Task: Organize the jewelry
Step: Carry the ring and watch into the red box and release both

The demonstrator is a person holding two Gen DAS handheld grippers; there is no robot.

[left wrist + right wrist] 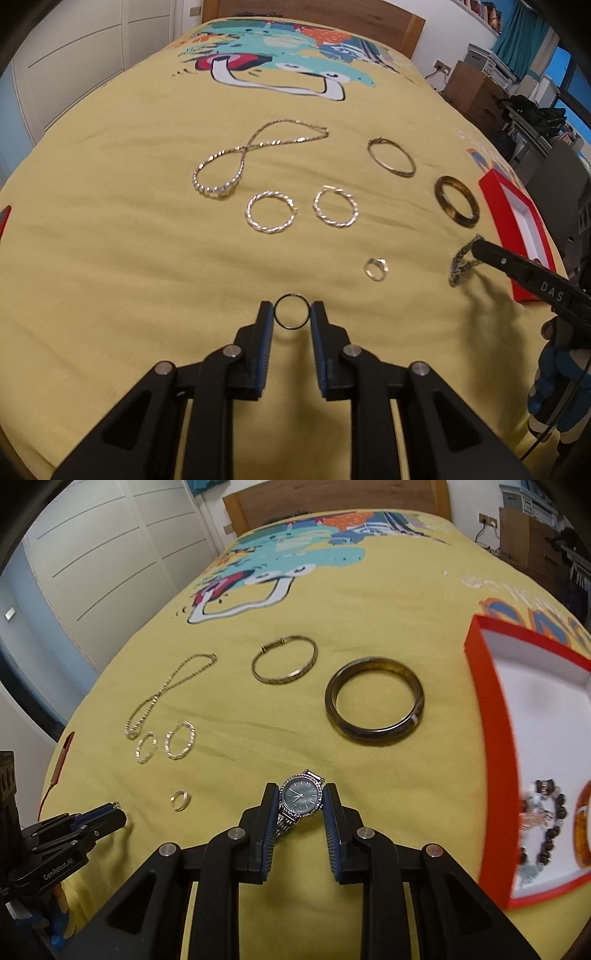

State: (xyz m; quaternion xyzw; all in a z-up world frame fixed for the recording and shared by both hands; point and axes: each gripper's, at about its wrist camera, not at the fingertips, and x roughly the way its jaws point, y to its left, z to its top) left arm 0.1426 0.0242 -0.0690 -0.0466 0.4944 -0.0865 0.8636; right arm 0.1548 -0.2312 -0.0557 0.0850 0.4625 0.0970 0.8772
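My left gripper [291,313] is shut on a thin dark ring [277,322], which stands upright between the blue pads just above the yellow bedspread. My right gripper [301,805] is shut on a silver wristwatch [300,796] with a grey-blue dial, the pads pressing on its case. In the left wrist view the watch band [461,265] dangles from the right gripper [475,246] over its shadow. On the bedspread lie a chain necklace [258,153], two twisted silver hoops [271,213] [335,207], a thin bangle [391,158], a dark bangle [373,700] and a small silver ring [376,268].
A red box [480,672] with a white lining stands open at the right; a dark bead bracelet [550,823] and an amber bangle [583,830] lie in it. The bed's wooden headboard [332,498] is at the far end. White wardrobe doors stand to the left.
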